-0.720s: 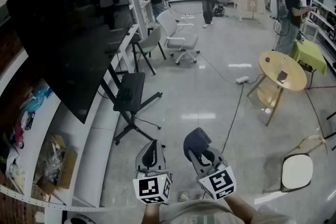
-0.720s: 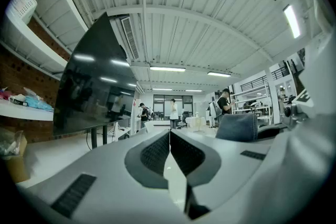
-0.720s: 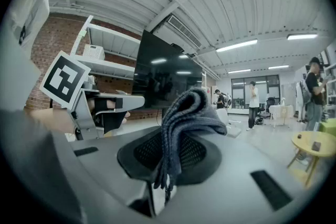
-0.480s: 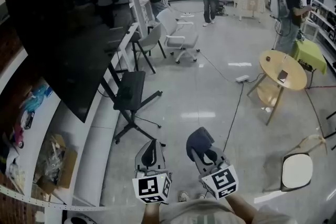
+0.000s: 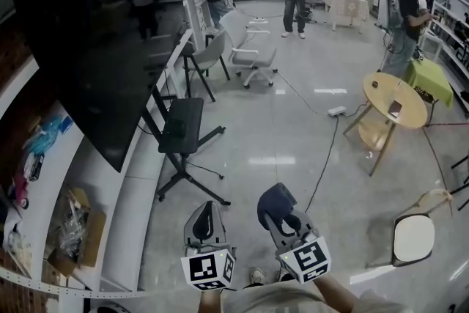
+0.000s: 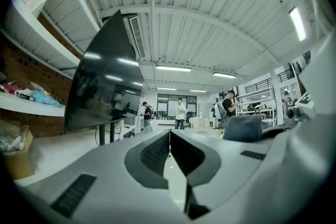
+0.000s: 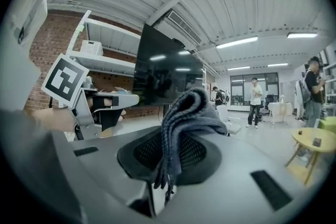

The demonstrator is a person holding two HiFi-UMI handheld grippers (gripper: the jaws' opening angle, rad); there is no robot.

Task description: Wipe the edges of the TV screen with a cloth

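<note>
The right claw (image 7: 170, 150) is clamped on the soft, dark grey knitted cloth (image 7: 185, 113), which droops, light and limp. The left claw (image 6: 169, 147) is pressed together, empty. The large black TV screen (image 5: 95, 48) stands well apart and probably needs gentle pressure.

Open lab office, chairs (image 5: 245, 48), shelving (image 5: 110, 179)

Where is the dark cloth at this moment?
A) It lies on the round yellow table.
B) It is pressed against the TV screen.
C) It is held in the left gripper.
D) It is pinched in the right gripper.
D: in the right gripper view, the right gripper pinches the cloth between its fingers. The left gripper is shut on nothing, and the TV screen stands apart from both.
</note>
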